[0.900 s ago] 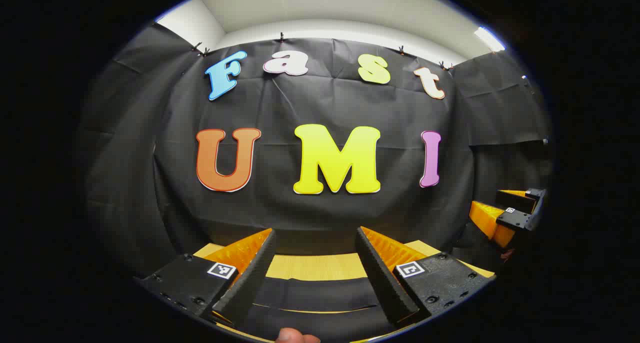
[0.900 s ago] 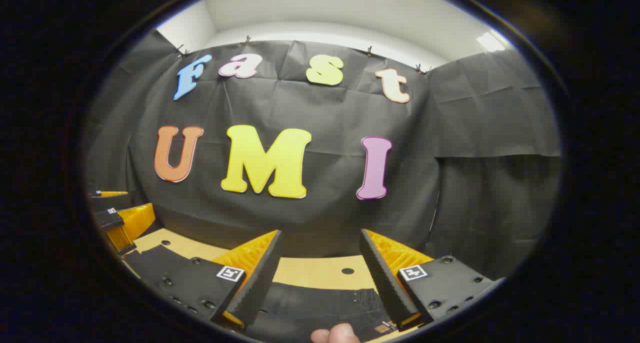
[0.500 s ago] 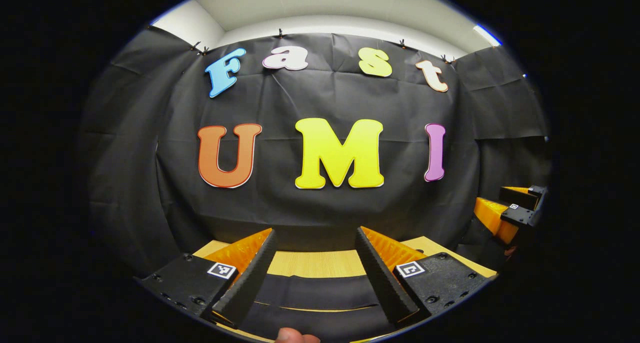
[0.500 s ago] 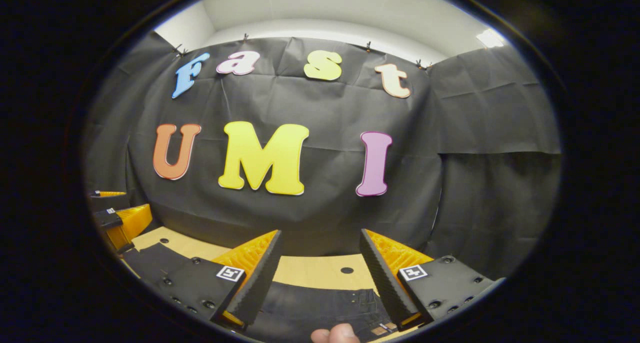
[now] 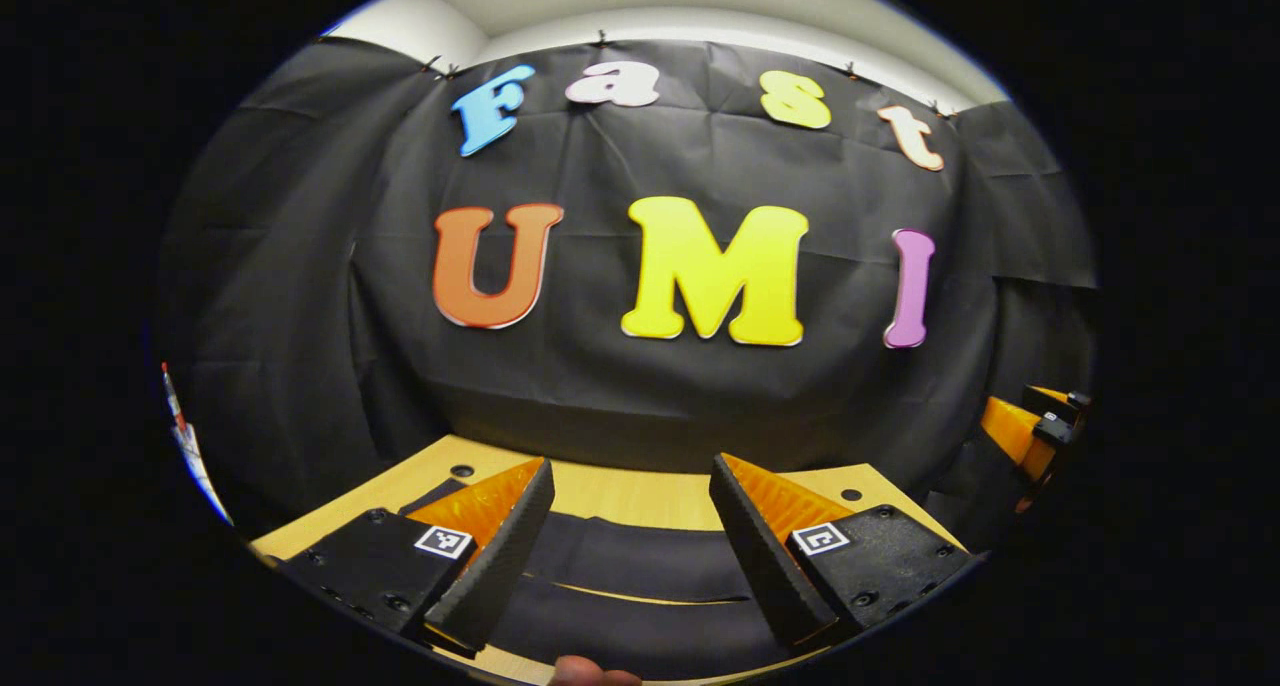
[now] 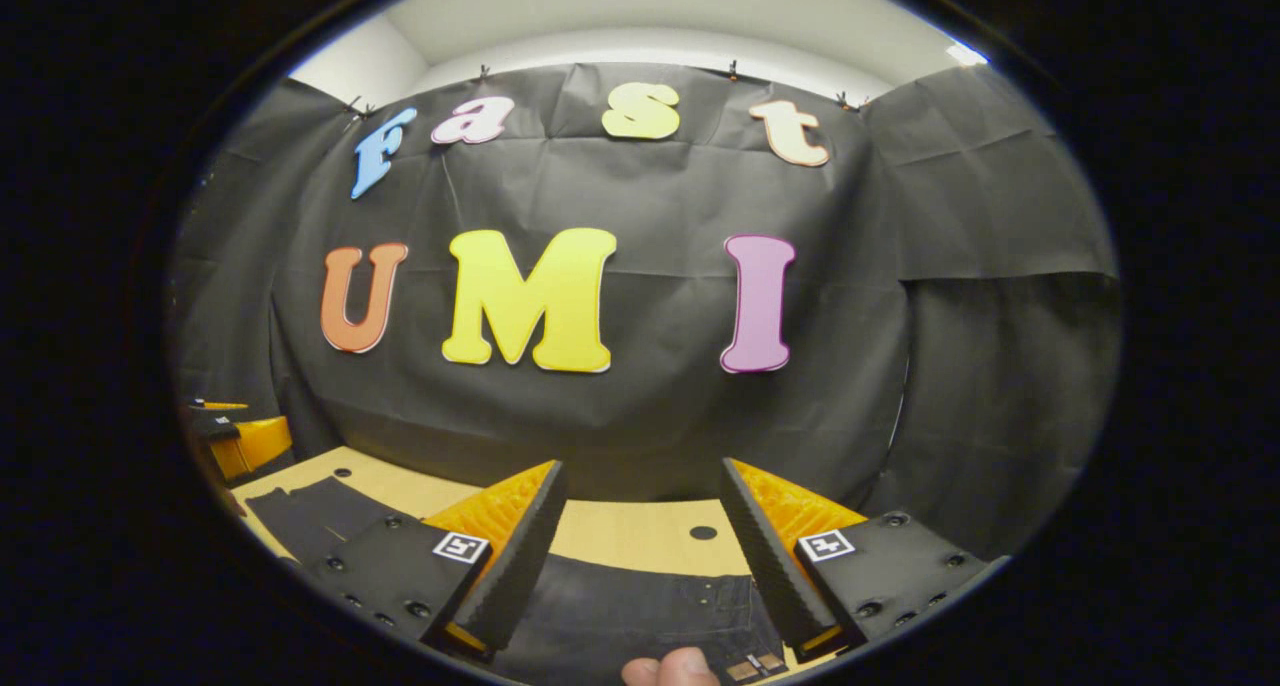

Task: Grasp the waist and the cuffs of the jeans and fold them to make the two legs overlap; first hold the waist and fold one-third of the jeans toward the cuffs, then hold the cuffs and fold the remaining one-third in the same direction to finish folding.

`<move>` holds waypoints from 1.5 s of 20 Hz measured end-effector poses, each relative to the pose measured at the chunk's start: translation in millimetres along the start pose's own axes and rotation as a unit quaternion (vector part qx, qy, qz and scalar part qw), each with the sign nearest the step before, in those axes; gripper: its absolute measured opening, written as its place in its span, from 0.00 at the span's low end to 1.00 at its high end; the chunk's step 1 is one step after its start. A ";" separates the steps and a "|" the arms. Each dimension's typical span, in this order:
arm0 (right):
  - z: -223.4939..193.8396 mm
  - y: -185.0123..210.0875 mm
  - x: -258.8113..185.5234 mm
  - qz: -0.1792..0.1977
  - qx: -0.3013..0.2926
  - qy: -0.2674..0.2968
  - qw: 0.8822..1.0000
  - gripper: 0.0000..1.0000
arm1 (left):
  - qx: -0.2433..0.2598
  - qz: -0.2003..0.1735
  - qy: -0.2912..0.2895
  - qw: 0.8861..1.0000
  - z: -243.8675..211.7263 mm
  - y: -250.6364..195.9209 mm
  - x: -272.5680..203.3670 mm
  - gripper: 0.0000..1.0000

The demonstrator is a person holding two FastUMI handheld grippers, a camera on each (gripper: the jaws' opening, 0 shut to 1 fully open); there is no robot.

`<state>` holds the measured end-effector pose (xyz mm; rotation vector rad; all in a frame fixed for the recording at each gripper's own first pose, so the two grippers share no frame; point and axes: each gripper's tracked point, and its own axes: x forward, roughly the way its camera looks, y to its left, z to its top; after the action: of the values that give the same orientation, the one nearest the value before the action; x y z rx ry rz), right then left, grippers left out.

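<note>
Dark denim jeans (image 6: 640,616) lie flat on the pale wooden bench (image 6: 640,536), low in the frame of both views, and no fold looks made yet, so I judge the first step, gripping waist and cuffs to lay one leg over the other, is only about to begin. In the right gripper view the waistband end with its small tan patch (image 6: 755,666) sits at the bottom centre, directly under the right tongs (image 6: 640,546), which are spread wide and hold nothing. In the left gripper view the left tongs (image 5: 630,536) are likewise spread and empty above two dark bands of cloth (image 5: 640,566) with a thin strip of bench between them, probably the leg ends, though I cannot tell for certain. The other orange-and-black tool shows at the right edge of the left gripper view (image 5: 1030,431) and at the left edge of the right gripper view (image 6: 235,446).

Next, each pair of tongs needs to drop to the fabric edge and close on it. Nothing on the bench blocks the way; small round holes (image 6: 703,532) dot its surface. A fingertip (image 6: 670,668) peeks at the bottom edge.
</note>
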<state>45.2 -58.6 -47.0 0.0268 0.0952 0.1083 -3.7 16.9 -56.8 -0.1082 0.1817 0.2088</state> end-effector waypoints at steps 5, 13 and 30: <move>-45.5 -35.2 10.6 -0.020 0.006 0.082 0.996 0.94 | -0.077 0.098 0.068 0.990 -42.1 111.9 9.1 1.00; -163.9 -59.1 4.4 -0.080 0.130 0.297 0.943 0.94 | -0.393 0.265 0.200 0.857 -173.7 328.8 18.7 0.99; -269.7 -113.6 -88.1 -0.258 0.323 0.494 0.765 0.99 | -0.474 0.314 0.373 0.733 -258.5 380.9 51.8 0.93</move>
<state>-55.8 -175.3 -310.8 0.6422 1.2028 -0.4905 -79.4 365.0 -352.9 -1.1867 0.9210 0.9373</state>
